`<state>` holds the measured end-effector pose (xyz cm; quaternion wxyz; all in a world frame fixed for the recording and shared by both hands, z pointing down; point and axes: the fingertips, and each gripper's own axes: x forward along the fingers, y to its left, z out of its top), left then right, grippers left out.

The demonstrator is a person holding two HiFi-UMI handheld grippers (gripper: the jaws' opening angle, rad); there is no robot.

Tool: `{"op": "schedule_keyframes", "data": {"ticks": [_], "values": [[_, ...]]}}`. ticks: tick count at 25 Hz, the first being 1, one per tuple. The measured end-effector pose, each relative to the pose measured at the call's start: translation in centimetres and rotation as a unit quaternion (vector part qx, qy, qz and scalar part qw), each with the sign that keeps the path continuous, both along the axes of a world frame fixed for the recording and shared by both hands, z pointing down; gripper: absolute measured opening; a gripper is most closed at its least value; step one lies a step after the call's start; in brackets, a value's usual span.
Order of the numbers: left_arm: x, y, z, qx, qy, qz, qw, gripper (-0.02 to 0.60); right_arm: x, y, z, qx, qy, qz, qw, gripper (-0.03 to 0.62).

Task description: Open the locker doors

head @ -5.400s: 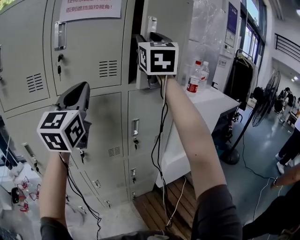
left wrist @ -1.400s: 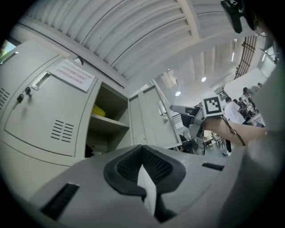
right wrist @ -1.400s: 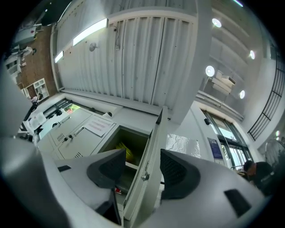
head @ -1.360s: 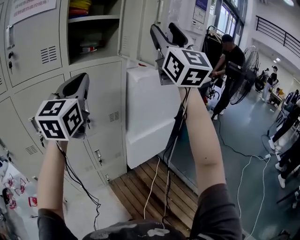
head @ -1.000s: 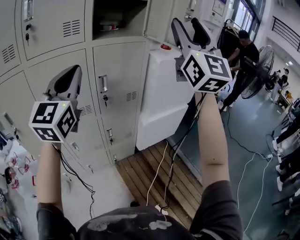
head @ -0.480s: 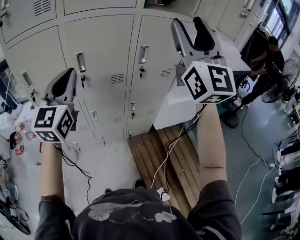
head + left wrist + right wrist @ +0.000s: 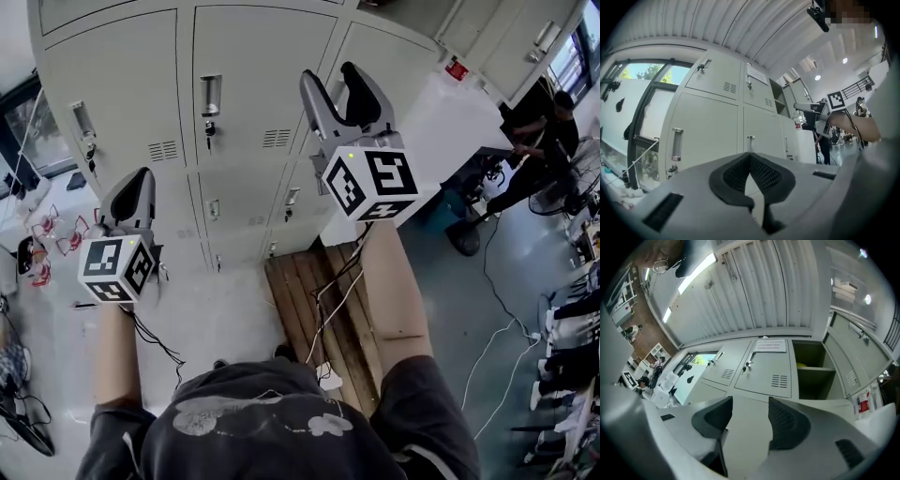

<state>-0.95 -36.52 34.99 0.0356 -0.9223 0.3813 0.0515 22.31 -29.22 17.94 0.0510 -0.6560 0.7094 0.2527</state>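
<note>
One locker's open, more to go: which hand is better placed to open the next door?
Probably the right gripper: its fingers stand apart and empty, high near a closed door. The left gripper has its fingers together, lower down.

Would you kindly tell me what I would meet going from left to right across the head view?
Left gripper → handle of the middle locker door → right gripper → white counter → person in black.
</note>
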Motion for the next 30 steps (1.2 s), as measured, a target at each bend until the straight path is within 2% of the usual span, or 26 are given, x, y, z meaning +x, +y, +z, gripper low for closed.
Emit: {"op": "schedule_keyframes", "data": {"ticks": [6,12,18,30], "values": [[-2.6,-1.3,1.1,-0.001,-0.011,0.001,0.9999,0.009,-5.2,-4.0,6.2,-0.054,-0.030,-0.019,0.998,0.245],[-3.5,-2.6,1.5,0.000,-0.012,0.001,0.9999,0.009,-8.7,-8.1,10.4,-0.094,-0.036,-0.048,0.994,0.245],[-2.9,-4.5,1.0,0.002,-0.016,-0.012,0.9998,0.009,-10.0,-12.6,12.9,-0.123,-0.054,-0.069,0.989,0.245],[-1.8,-8.0,1.1,-0.001,-0.022,-0.027,0.9994,0.009,-11.1,-18.9,16.4,-0.170,-0.078,-0.064,0.980,0.245]]}}
